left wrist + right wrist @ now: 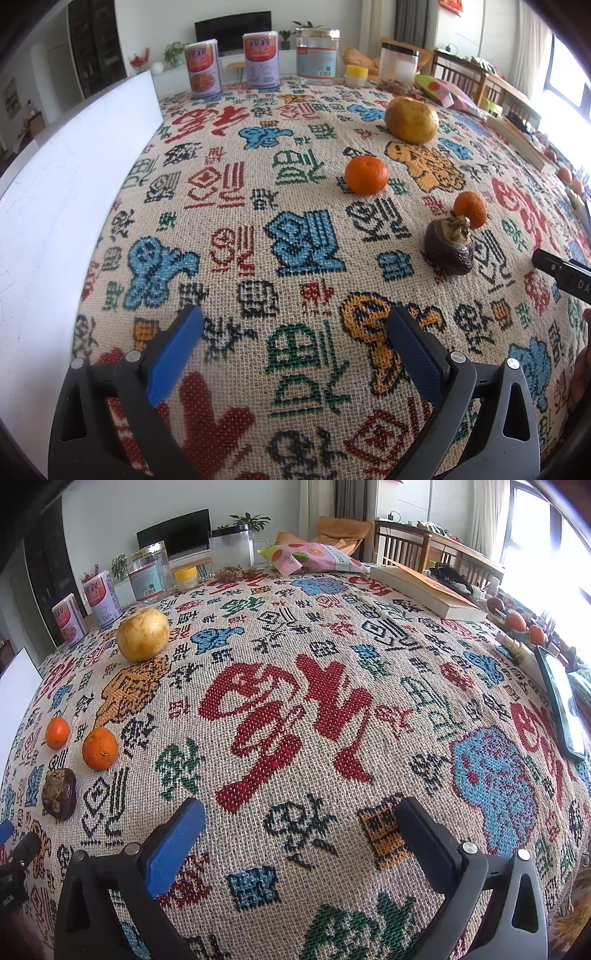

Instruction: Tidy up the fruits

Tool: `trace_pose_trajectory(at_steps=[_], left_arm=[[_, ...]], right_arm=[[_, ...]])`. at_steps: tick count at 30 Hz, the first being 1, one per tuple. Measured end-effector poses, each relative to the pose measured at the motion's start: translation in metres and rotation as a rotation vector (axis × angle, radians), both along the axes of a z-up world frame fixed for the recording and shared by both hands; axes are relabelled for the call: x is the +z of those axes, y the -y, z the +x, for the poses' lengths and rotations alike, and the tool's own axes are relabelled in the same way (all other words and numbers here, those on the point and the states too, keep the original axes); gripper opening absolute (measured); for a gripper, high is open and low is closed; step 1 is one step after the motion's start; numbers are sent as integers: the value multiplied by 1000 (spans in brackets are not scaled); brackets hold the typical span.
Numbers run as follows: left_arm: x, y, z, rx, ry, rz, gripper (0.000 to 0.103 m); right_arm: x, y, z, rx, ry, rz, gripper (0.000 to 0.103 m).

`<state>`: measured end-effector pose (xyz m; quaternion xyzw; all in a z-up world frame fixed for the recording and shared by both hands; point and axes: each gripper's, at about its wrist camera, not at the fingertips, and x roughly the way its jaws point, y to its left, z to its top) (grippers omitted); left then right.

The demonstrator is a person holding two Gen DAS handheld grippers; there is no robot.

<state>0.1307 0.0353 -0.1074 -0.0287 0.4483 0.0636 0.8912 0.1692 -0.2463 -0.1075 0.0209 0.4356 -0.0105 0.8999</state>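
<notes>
Several fruits lie on a patterned woven tablecloth (295, 229). In the left wrist view a yellow-brown pear (411, 119) is farthest, then an orange (366, 174), a smaller orange (471, 208) and a dark brown water chestnut (449, 246) nearest. My left gripper (295, 325) is open and empty, short of them and to their left. In the right wrist view the pear (143, 634), the two oranges (57, 732) (99, 748) and the chestnut (59, 793) sit at far left. My right gripper (301, 814) is open and empty over the cloth.
A white board (62, 206) stands along the table's left side. Two cans (202, 70), a clear jar (317, 54), a black-lidded jar (399, 62) and a small yellow-lidded jar (356, 75) line the far edge. A snack bag (314, 556), a book (428, 590) and a phone (563, 701) lie to the right.
</notes>
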Motion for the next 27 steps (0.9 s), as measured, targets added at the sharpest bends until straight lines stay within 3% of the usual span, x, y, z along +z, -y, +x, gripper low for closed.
trace_pose_trajectory(at_steps=[12, 16, 20, 22, 24, 26, 27], left_arm=[[0, 0, 0, -2, 1, -5, 100], [9, -7, 18, -43, -11, -95, 98], [24, -19, 56, 12, 29, -212, 97], [25, -12, 75, 4, 36, -212, 97], [20, 4, 92, -43, 35, -166, 93], [10, 17, 105, -86, 11, -111, 60], [7, 22, 108, -95, 12, -72, 59]], right_arm=[[0, 0, 0, 0, 0, -2, 103], [0, 0, 0, 0, 0, 1, 103], [0, 0, 0, 0, 0, 0, 103], [0, 0, 0, 0, 0, -1, 103], [0, 0, 0, 0, 0, 0, 103], [0, 0, 0, 0, 0, 0, 103], [0, 0, 0, 0, 0, 0, 103]])
